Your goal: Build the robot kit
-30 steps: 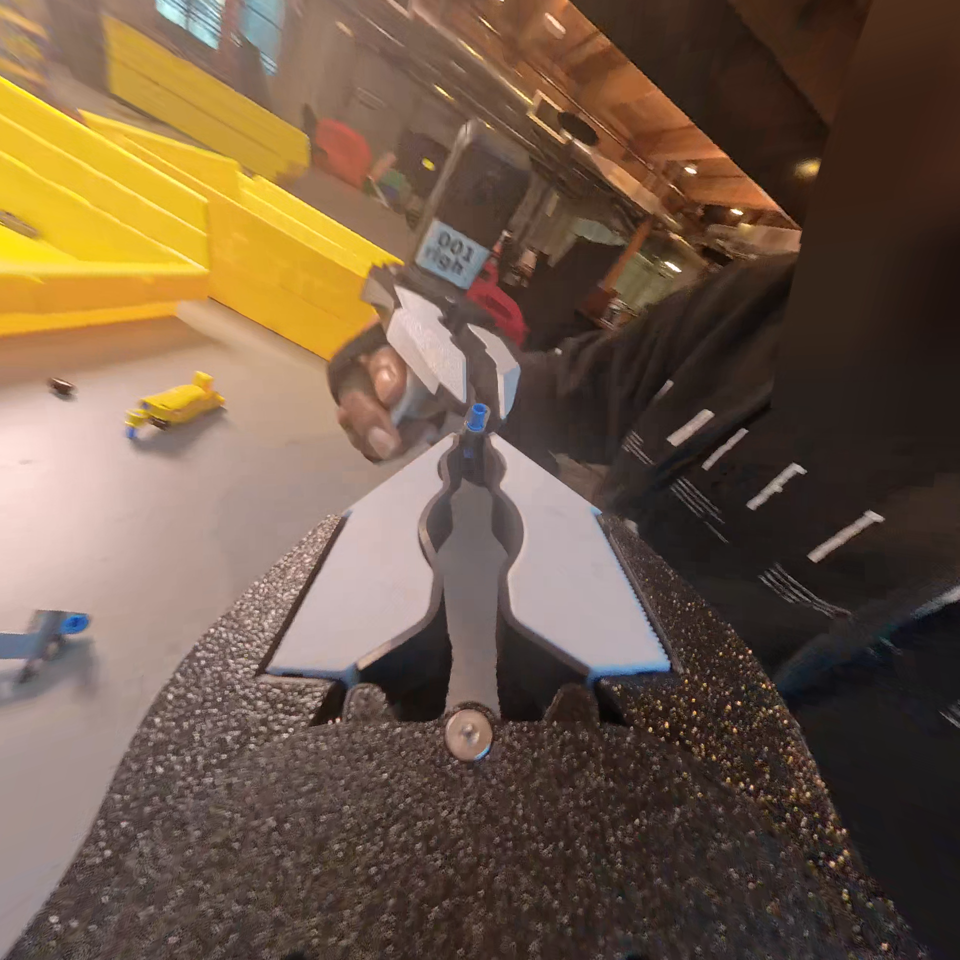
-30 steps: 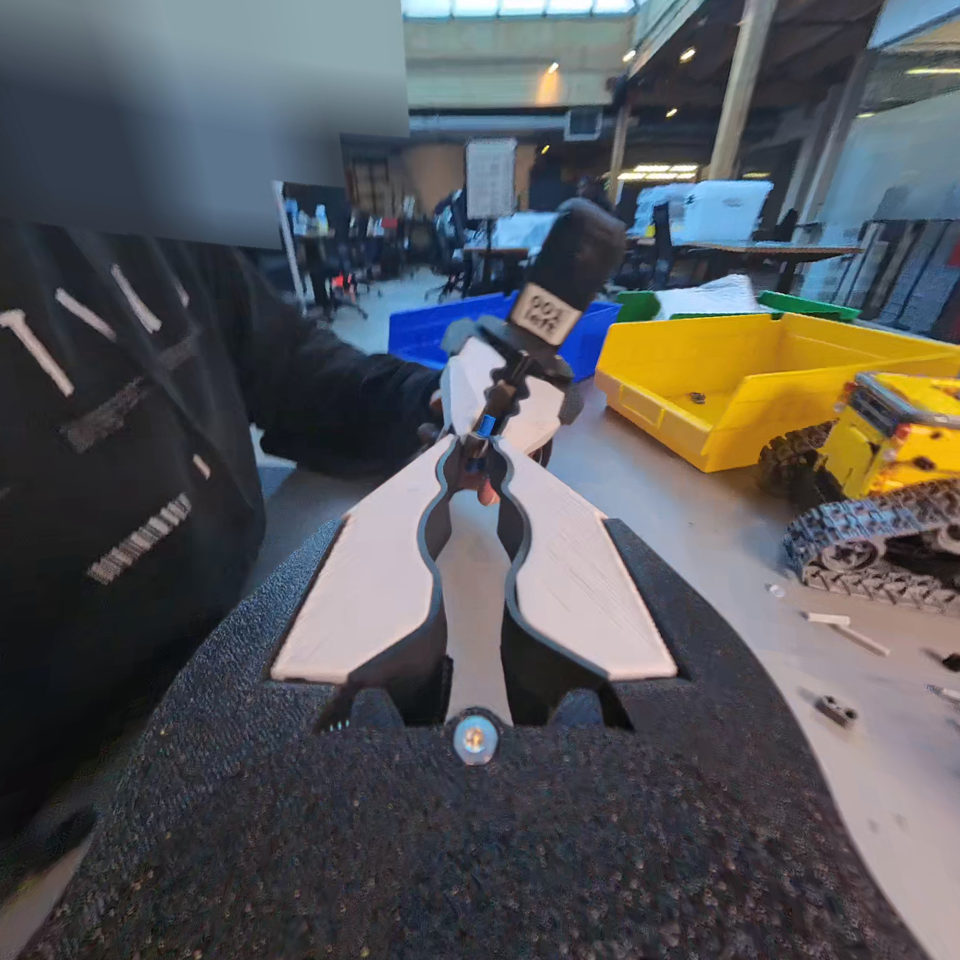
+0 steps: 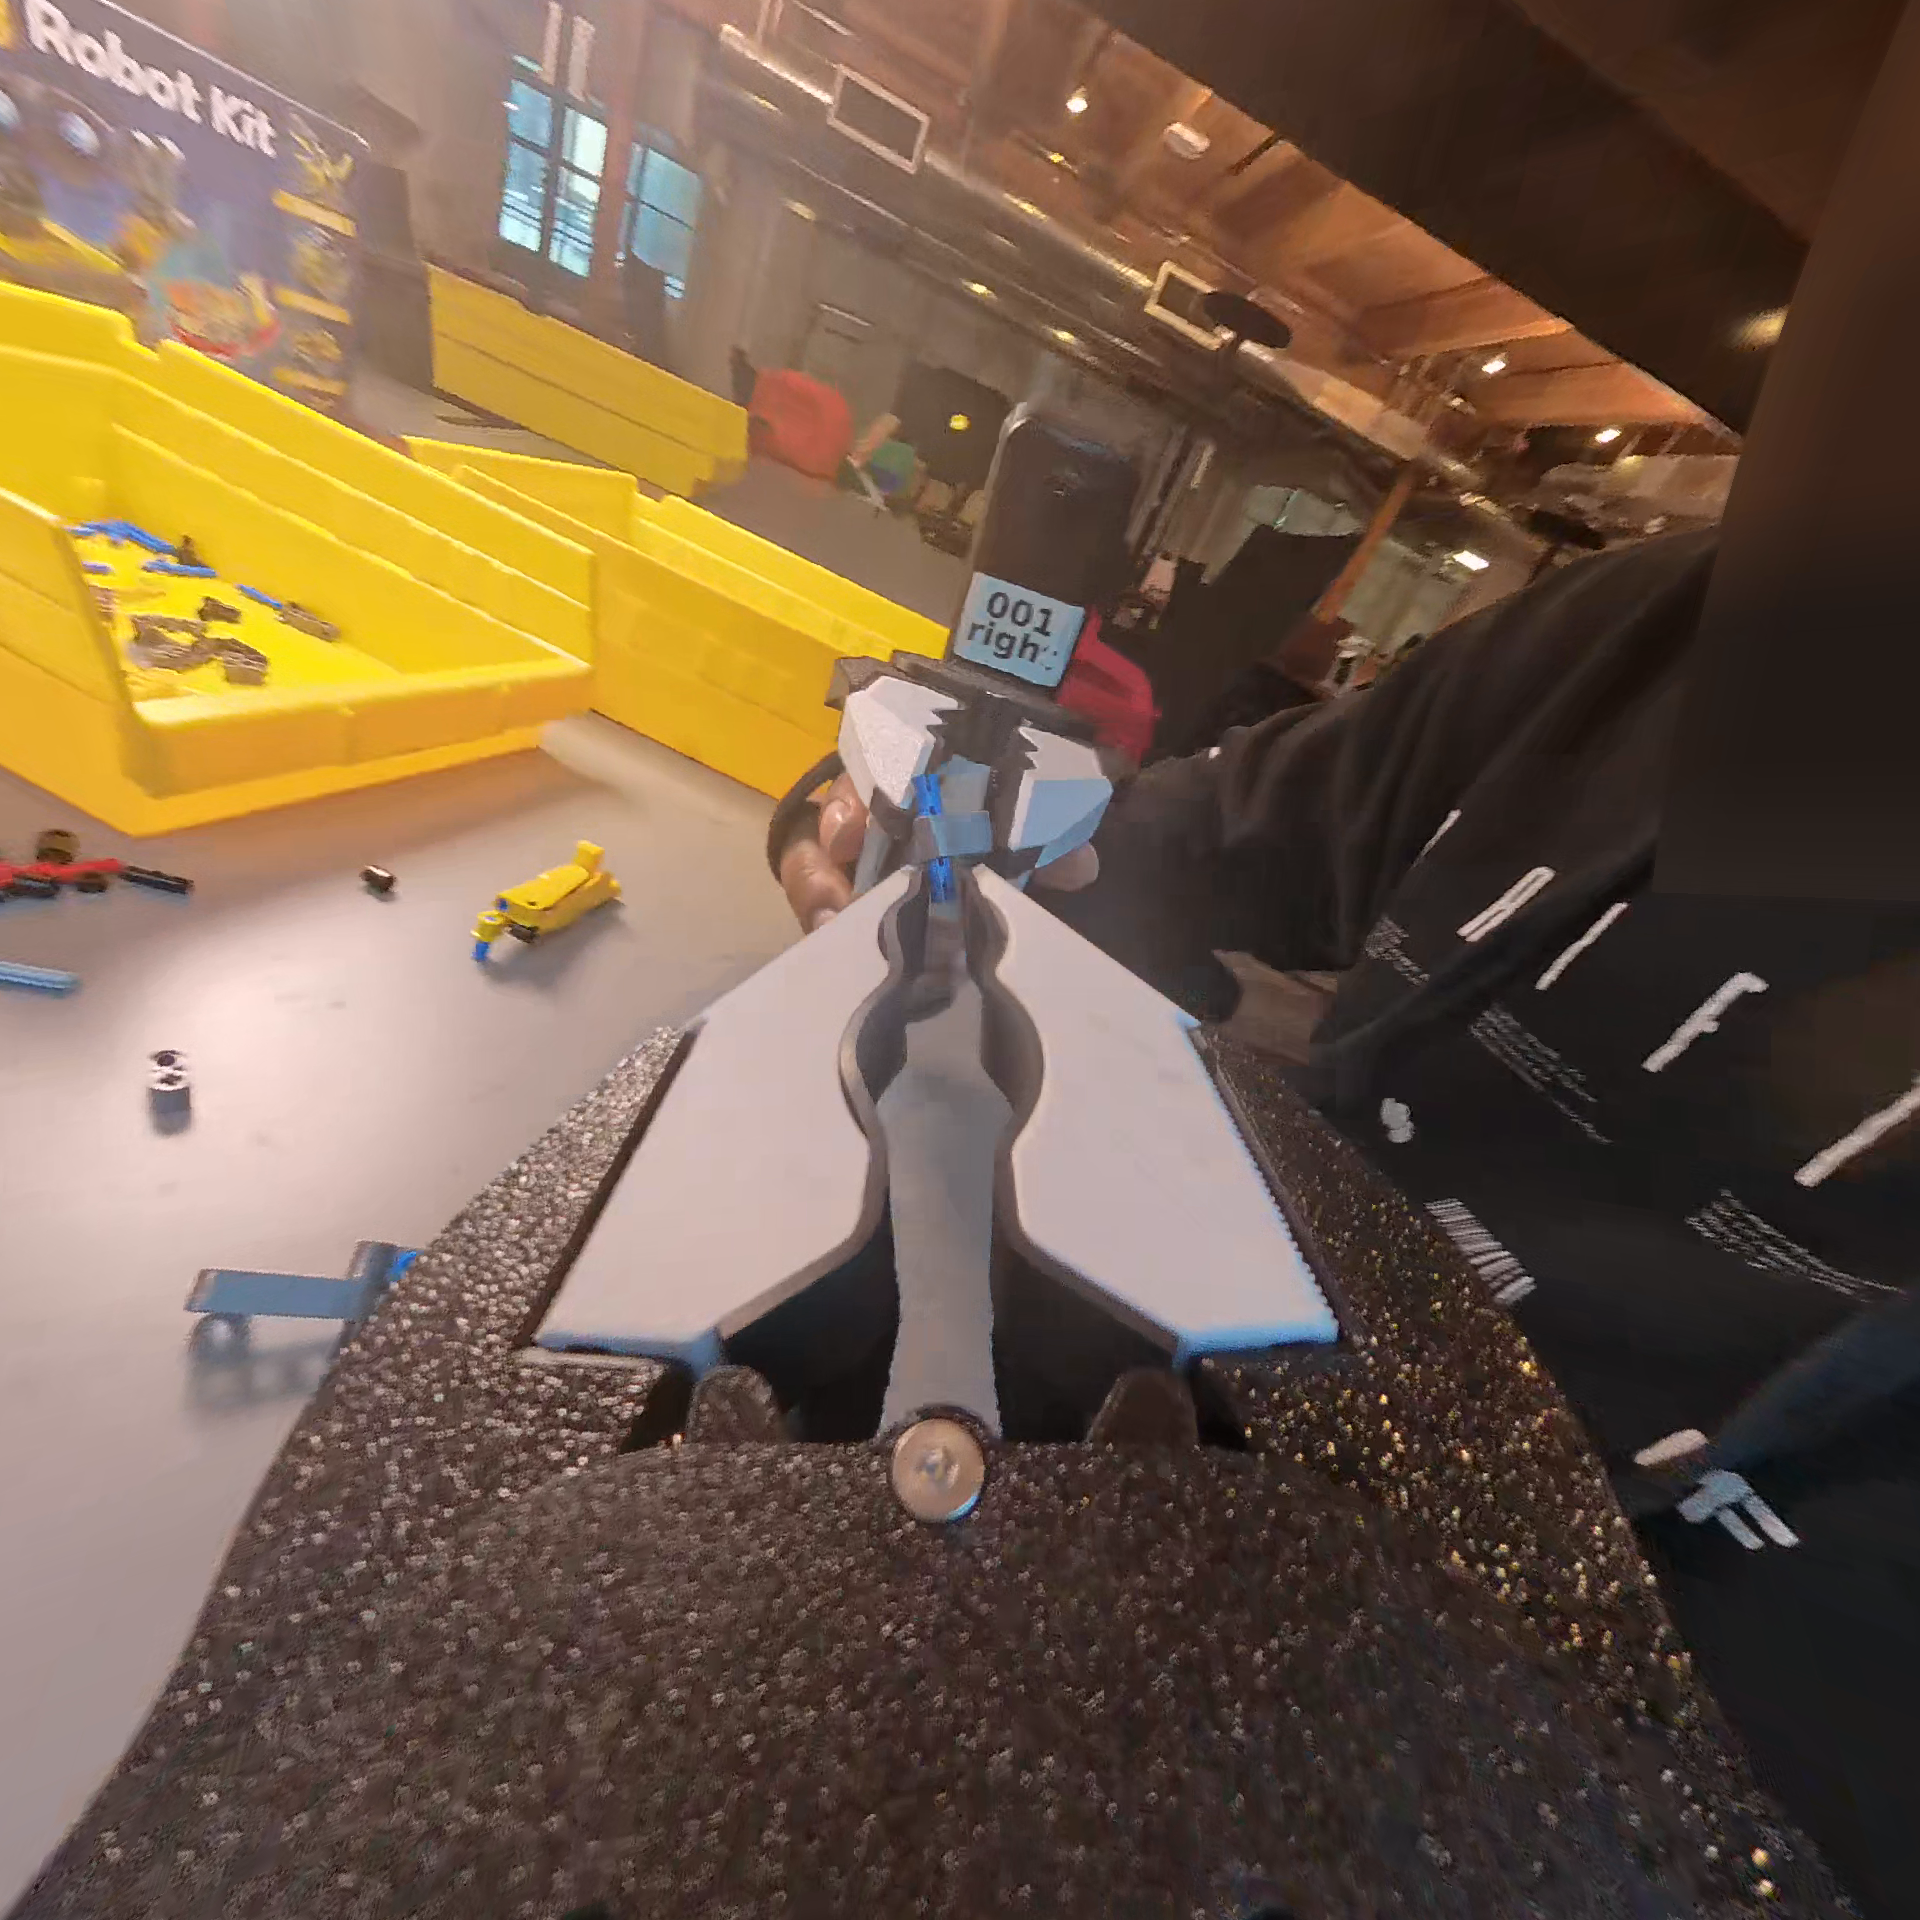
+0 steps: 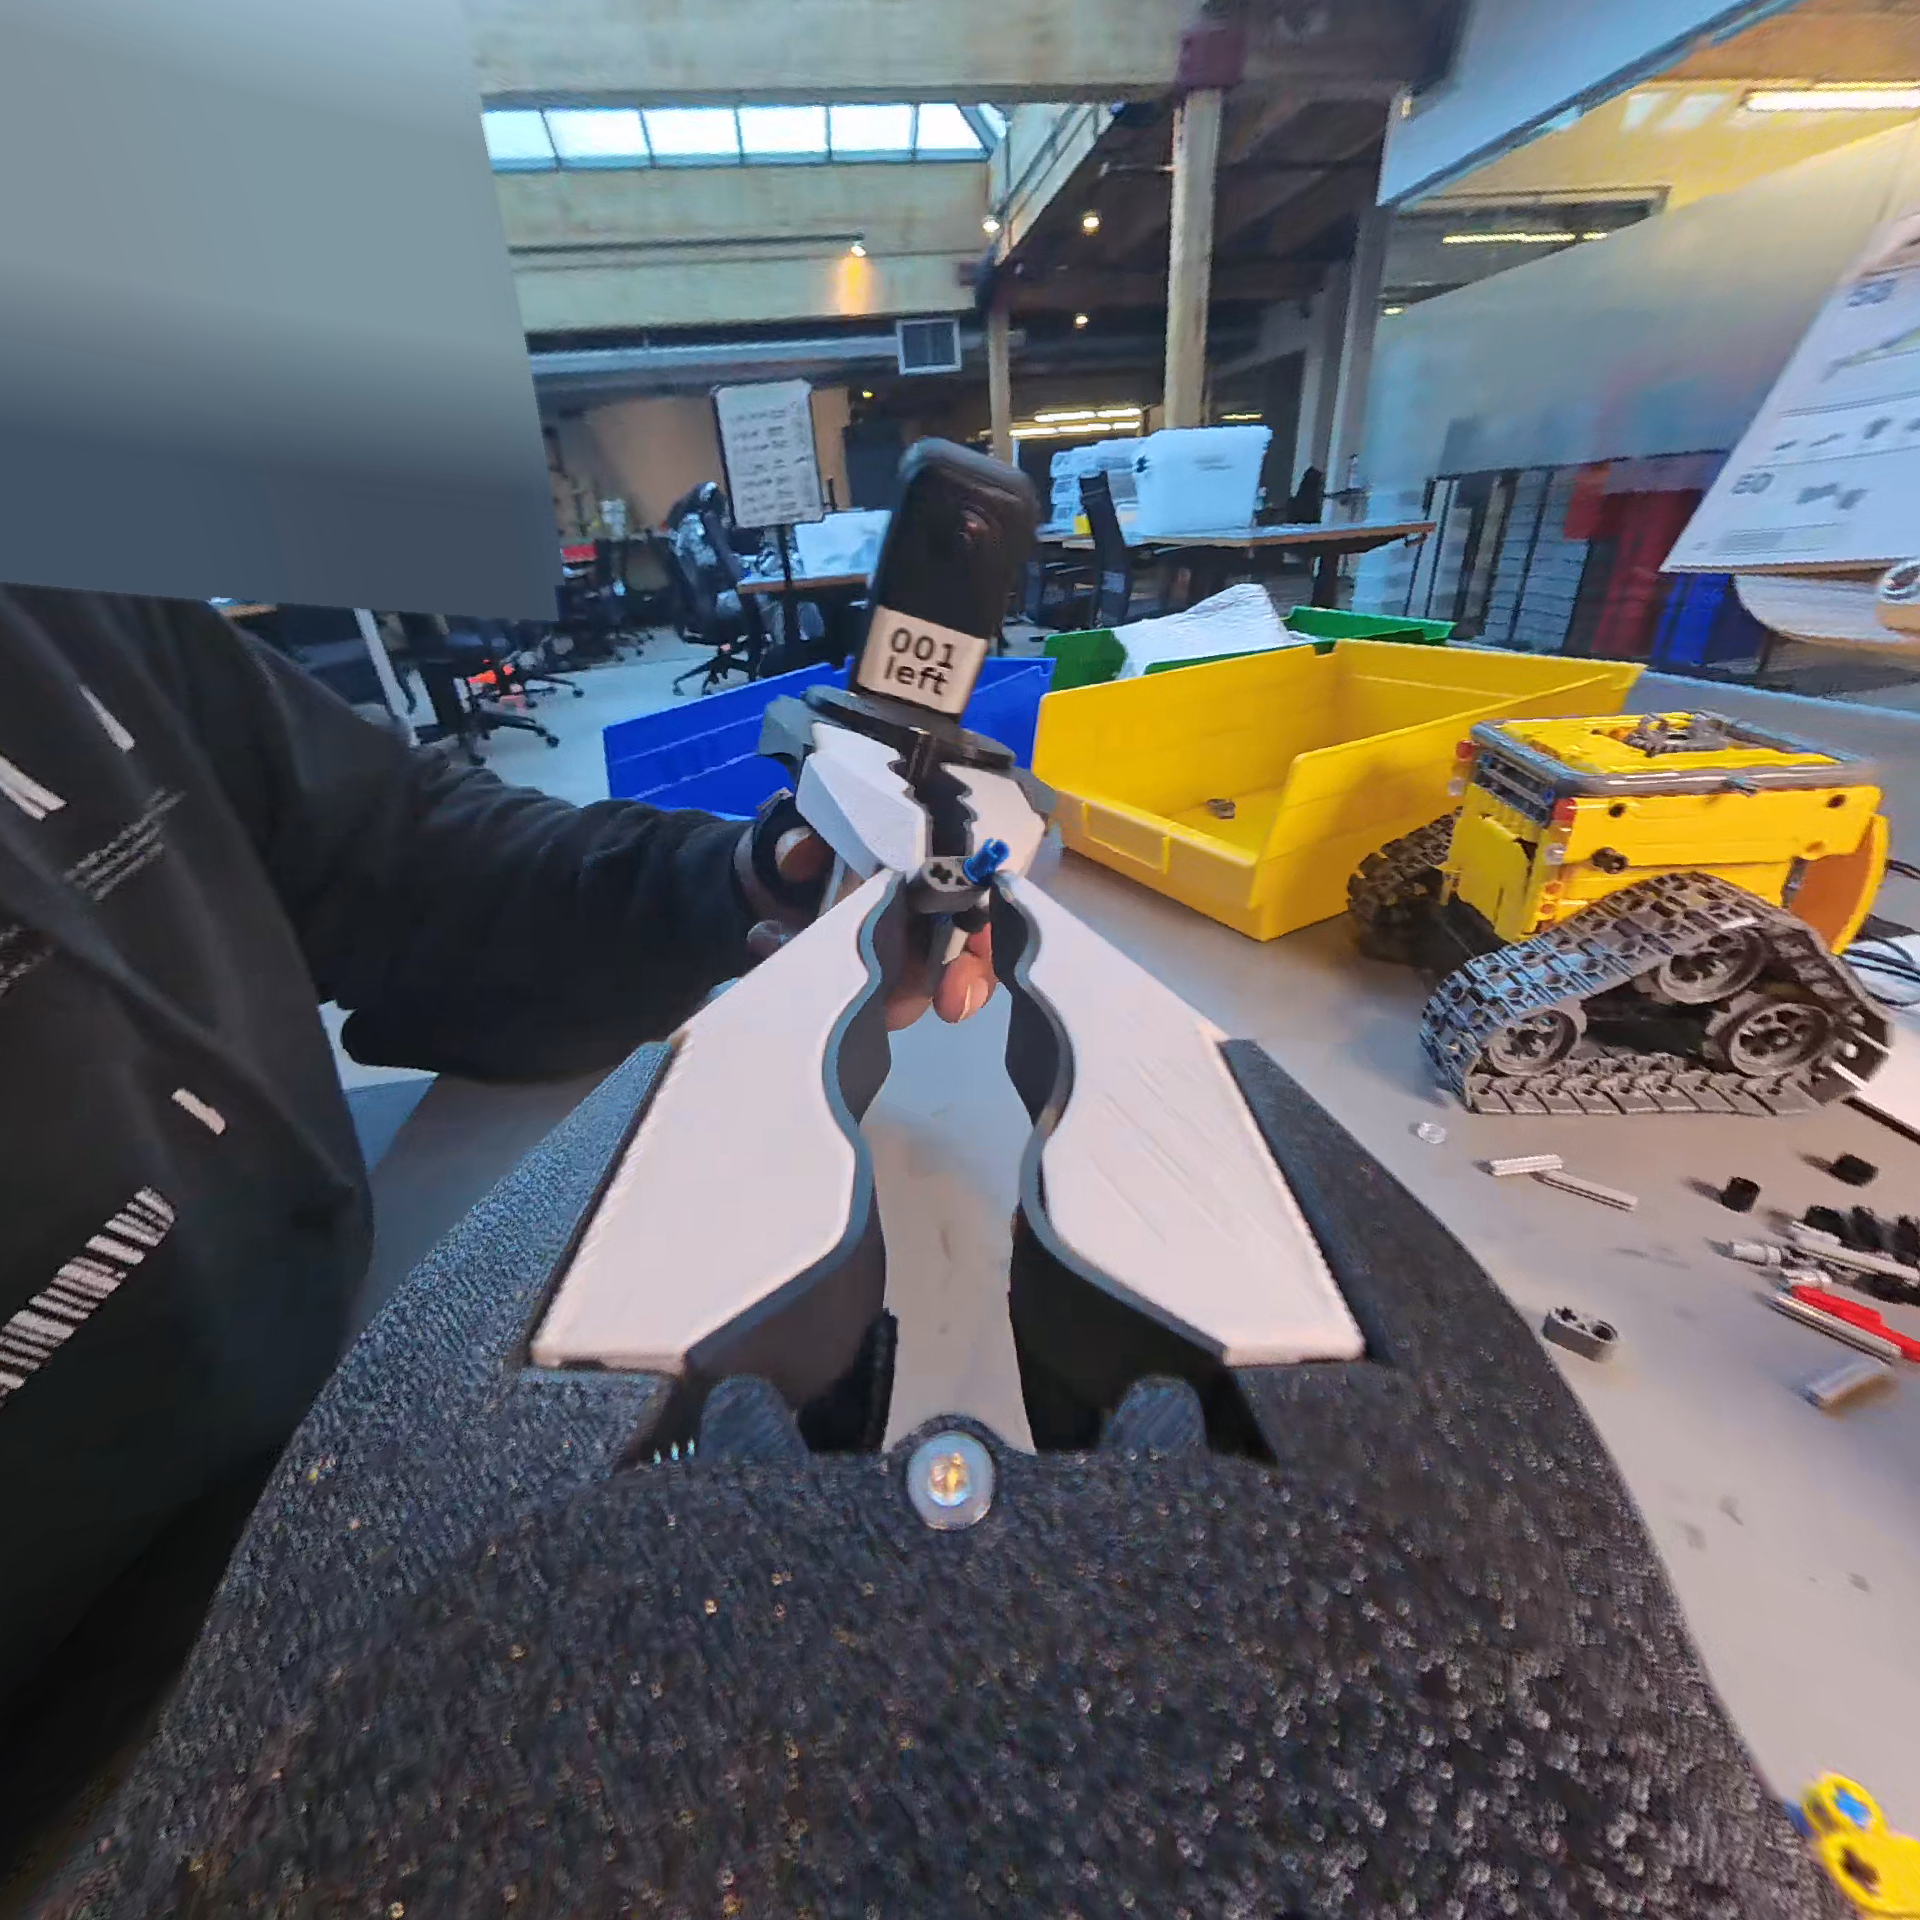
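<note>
My left gripper (image 3: pixel 940 888) is shut on a small blue pin (image 3: pixel 934 831) that sticks out past its tips. My right gripper (image 4: pixel 945 883) is shut on a small grey connector (image 4: pixel 940 878), and the blue pin (image 4: pixel 983 860) meets this connector. The two grippers face each other tip to tip above the grey table (image 3: pixel 364 1091). The right gripper (image 3: pixel 961 821) shows just beyond my left tips, held by a hand. The left gripper (image 4: pixel 930 847) shows just beyond my right tips, also held by a hand. How deep the pin sits in the connector is hidden.
Yellow bins (image 3: pixel 343 717) and a printed box (image 3: pixel 208 208) stand at the left. Loose parts lie there: a small yellow assembly (image 3: pixel 551 899) and a grey beam (image 3: pixel 281 1294). At the right are a yellow tracked model (image 4: pixel 1662 904), a yellow bin (image 4: pixel 1299 790), a blue bin (image 4: pixel 707 743) and scattered small parts (image 4: pixel 1839 1268). The tips of both grippers are at nearly the same place. From either gripper's tips it is about 25 centimeters to the yellow tracked model (image 4: pixel 1662 904).
The two grippers have drawn closer, so the blue pin now meets the piece in the right gripper. The left view has swung to show more of the yellow bins.
</note>
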Demonstrator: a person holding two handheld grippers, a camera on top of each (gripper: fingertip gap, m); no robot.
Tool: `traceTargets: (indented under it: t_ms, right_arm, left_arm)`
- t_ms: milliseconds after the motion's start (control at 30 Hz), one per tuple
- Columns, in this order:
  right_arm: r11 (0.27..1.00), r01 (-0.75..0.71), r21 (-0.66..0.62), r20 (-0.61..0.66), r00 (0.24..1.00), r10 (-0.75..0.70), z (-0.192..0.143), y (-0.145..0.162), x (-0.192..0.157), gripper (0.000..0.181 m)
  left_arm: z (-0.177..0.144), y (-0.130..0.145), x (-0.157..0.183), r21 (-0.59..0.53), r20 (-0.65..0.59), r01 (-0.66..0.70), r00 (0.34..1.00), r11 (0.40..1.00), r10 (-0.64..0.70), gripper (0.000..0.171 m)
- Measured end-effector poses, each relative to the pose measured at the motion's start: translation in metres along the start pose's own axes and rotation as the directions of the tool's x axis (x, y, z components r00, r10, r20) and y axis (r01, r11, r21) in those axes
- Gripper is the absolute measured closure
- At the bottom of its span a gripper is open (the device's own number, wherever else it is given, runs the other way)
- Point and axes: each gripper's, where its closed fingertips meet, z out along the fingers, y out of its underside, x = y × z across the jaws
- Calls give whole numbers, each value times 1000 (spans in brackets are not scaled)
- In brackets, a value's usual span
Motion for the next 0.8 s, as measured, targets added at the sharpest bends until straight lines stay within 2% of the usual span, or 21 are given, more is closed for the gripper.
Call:
traceTargets:
  t_ms: [100, 200, 233, 333, 400, 500, 633, 800]
  right_arm:
    - [1000, 0, -10, -61, 998, -1, 2, 4, 6, 165]
    - [997, 42, -64, -37, 998, -45, 2, 11, 5, 165]
    - [994, 72, -85, 0, 997, -73, 1, 13, 1, 165]
    - [966, 202, -158, 176, 969, -174, -4, 18, -19, 156]
    - [934, 309, -181, 266, 929, -256, -7, 22, -34, 154]
    - [870, 454, -192, 369, 855, -364, -12, 33, -57, 159]
    - [810, 541, -224, 424, 803, -419, -13, 47, -71, 166]
    - [784, 584, -210, 454, 768, -451, -13, 50, -80, 169]
  left_arm:
    - [1, 2, -9, -33, 104, -77, 991, 997, 80, 168]
    - [1, 10, -12, -93, 119, -46, 991, 995, 57, 168]
    - [0, 11, -10, -102, 89, -22, 995, 995, 32, 168]
    - [-3, 26, 14, -191, -101, 28, 994, 981, -48, 168]
    - [-3, 40, 28, -271, -197, 32, 976, 962, -88, 168]
    - [-1, 52, 43, -334, -302, 46, 941, 942, -153, 168]
    - [-1, 63, 55, -391, -378, 51, 901, 919, -211, 169]
    - [-3, 72, 61, -438, -406, 46, 881, 898, -243, 169]
